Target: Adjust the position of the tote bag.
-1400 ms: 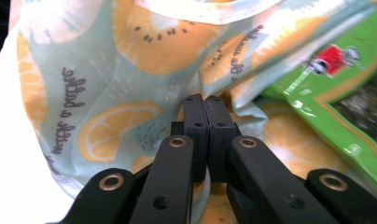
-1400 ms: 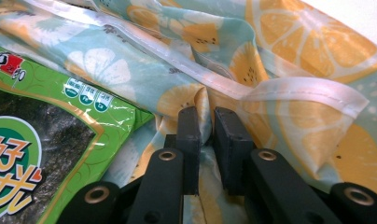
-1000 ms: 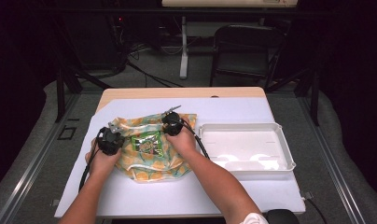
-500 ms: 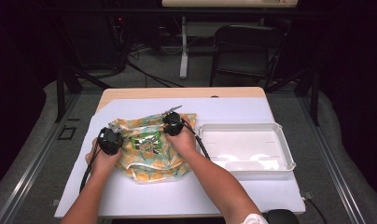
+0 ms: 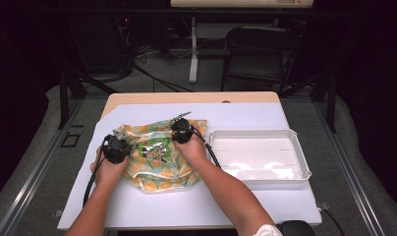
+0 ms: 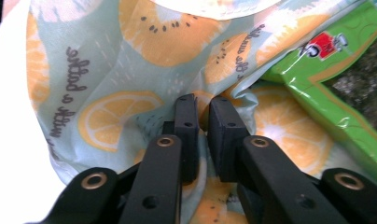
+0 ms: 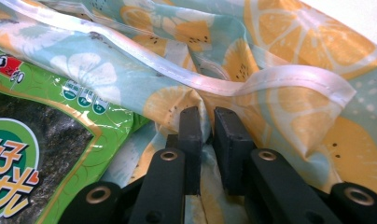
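The soft lemon-print fabric bag [image 5: 159, 160] lies on the white tabletop [image 5: 196, 201]. The green seaweed packet [image 5: 155, 149] sits in the bag's mouth, between both tongs. The left tongs [image 6: 203, 108] have just loosened, fabric still between them; the right tongs [image 7: 206, 122] pinch the rim.

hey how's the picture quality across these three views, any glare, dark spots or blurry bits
High view: table brightly lit, room behind nearly black, glare patches on the white tray. Left gripper view: fruit-print bag sharp, green snack packet shiny with highlights, paper at the left edge blown out. Right gripper view: packet foil glints, the near black gripper arms look soft, top right corner overexposed.
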